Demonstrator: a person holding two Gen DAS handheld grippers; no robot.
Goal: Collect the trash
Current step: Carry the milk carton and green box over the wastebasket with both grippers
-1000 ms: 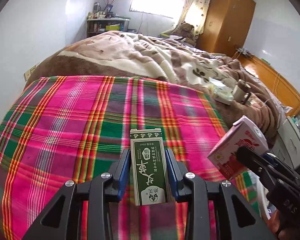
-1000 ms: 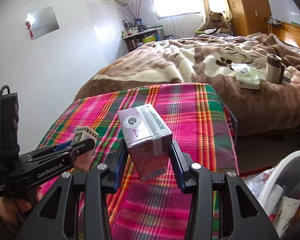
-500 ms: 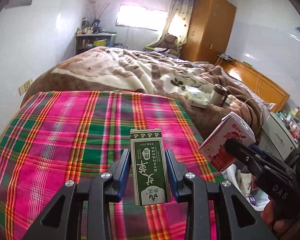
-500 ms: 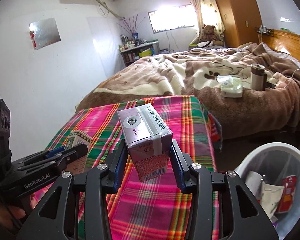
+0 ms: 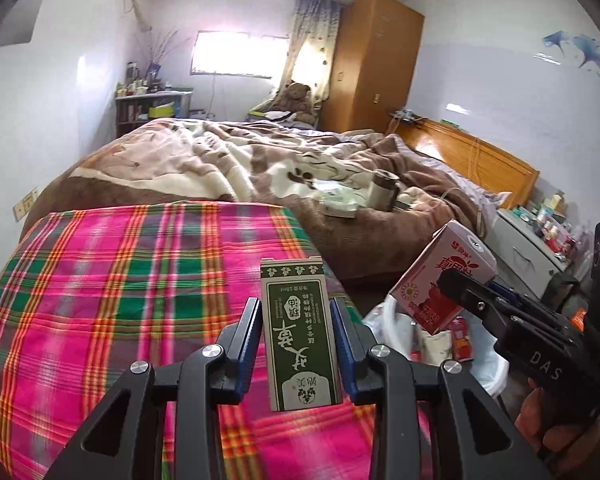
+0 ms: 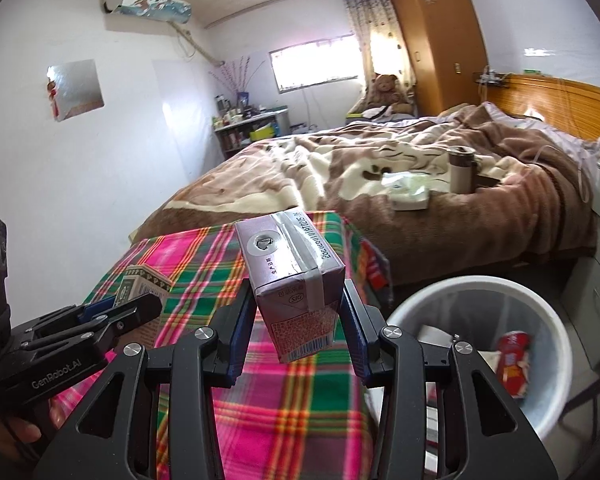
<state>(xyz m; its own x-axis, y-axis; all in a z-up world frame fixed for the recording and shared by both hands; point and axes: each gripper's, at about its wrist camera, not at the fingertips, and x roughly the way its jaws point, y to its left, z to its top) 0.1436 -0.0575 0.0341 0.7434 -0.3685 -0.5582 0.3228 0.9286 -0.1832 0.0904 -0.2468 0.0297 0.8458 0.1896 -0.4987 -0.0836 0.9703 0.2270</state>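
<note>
My left gripper (image 5: 298, 344) is shut on a small green box (image 5: 300, 336) with white lettering, held upright over the right edge of the plaid-covered table (image 5: 100, 300). My right gripper (image 6: 300, 328) is shut on a pink drink carton (image 6: 294, 284), held above the table's right edge. In the left wrist view that carton (image 5: 440, 276) hangs over the white trash bin (image 5: 488, 356). The bin (image 6: 540, 364) stands on the floor to the right of the table and holds a red packet (image 6: 514, 360) and paper scraps. The green box also shows at the left in the right wrist view (image 6: 140, 286).
A bed with a brown and cream blanket (image 5: 240, 164) lies behind the table, with a tissue pack (image 6: 408, 194) and a brown tumbler (image 6: 460, 168) on it. A white cabinet (image 5: 528, 248) stands at the right. A wooden wardrobe (image 5: 374, 64) stands at the back.
Both grippers have moved right and up from over the table toward the bin, each holding its item. The bin has come further into view at the right.
</note>
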